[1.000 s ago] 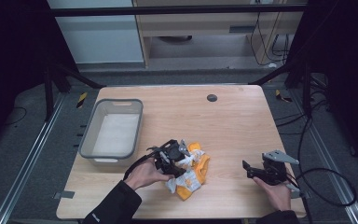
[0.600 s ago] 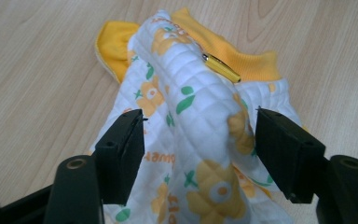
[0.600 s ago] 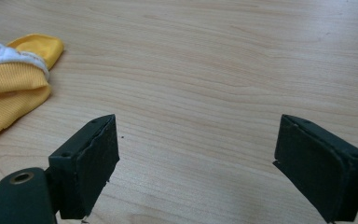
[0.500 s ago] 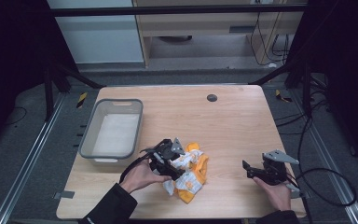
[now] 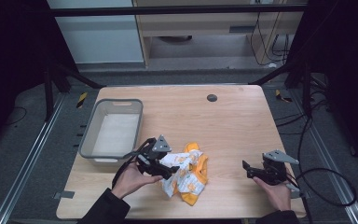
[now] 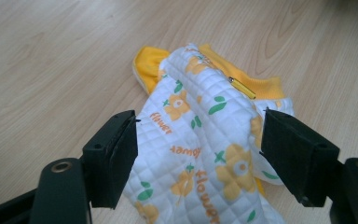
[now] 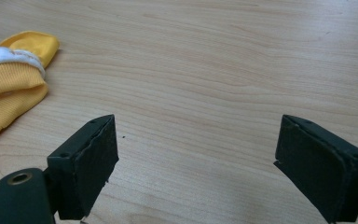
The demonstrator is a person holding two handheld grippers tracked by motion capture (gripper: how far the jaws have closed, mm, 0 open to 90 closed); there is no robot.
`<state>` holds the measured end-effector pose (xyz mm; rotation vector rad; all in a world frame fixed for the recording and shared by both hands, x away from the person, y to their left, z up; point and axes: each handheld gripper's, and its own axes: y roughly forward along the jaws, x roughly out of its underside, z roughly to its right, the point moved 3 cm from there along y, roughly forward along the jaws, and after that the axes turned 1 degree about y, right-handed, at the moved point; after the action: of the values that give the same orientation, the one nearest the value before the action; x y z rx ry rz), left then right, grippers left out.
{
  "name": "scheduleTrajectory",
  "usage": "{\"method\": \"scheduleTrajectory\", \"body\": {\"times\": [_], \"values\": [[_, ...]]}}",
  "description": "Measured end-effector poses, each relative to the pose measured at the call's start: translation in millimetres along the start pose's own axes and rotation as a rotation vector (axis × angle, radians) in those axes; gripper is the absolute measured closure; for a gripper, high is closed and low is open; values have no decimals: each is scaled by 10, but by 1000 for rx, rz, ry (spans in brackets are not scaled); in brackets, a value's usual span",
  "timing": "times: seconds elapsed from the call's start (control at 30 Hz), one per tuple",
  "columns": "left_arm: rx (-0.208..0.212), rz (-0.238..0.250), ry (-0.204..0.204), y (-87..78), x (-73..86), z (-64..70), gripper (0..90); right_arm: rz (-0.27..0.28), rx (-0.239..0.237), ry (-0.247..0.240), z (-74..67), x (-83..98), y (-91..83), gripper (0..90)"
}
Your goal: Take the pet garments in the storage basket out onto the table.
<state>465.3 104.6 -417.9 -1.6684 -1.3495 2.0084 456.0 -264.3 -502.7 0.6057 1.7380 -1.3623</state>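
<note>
Fingers [image 6: 298, 158] of left gripper [image 5: 161, 164] just opening, spread astride quilted flower-print garment [image 6: 200, 140], pads clear of cloth. Right gripper [image 7: 196, 163] fingers spread over bare bench [image 7: 214, 70], garment well off to their left. Risk: closing on top fold alone lets garment unfurl, drag short of bin [image 5: 93, 128].

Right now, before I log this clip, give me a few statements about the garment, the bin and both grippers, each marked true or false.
1. The quilted garment lies inside the grey bin. False: it lies crumpled on the table, to the right of the bin.
2. The left gripper has its jaws apart with the cloth between them. True: they have just been opening.
3. The right gripper is shut on the garment. False: its jaws stand open over bare wood, away from the cloth.
4. The garment is white with orange flowers and yellow trim. True.
5. The bin holds folded clothes. False: nothing shows in it.
</note>
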Motion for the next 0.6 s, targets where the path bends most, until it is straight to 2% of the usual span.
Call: {"method": "scheduleTrajectory", "body": {"times": [0.07, 0.2, 0.3, 0.33, 0.43, 0.5, 0.57, 0.6], "values": [[-11, 19, -9, -43, 27, -13, 274, 0, 1, 0, 3, 0, 1, 128], [-51, 66, -63, -132, 120, -75, 292, 1, 2, -1, 1, 1, -1, 128], [-69, 81, -83, -163, 166, -103, 305, 1, 2, 0, 0, 1, 0, 128], [-92, 107, -111, -204, 228, -136, 314, 1, 3, -1, 0, 1, 0, 128], [-108, 124, -127, -243, 287, -173, 330, 2, 3, 0, -1, 2, 0, 128], [-138, 148, -154, -304, 382, -240, 339, -1, 0, 3, -7, 4, 0, 128], [-143, 158, -165, -318, 408, -256, 355, 1, 3, -5, -2, 5, 2, 128], [-156, 178, -182, -345, 461, -284, 365, -1, 0, 2, -9, 5, -2, 128]]}}
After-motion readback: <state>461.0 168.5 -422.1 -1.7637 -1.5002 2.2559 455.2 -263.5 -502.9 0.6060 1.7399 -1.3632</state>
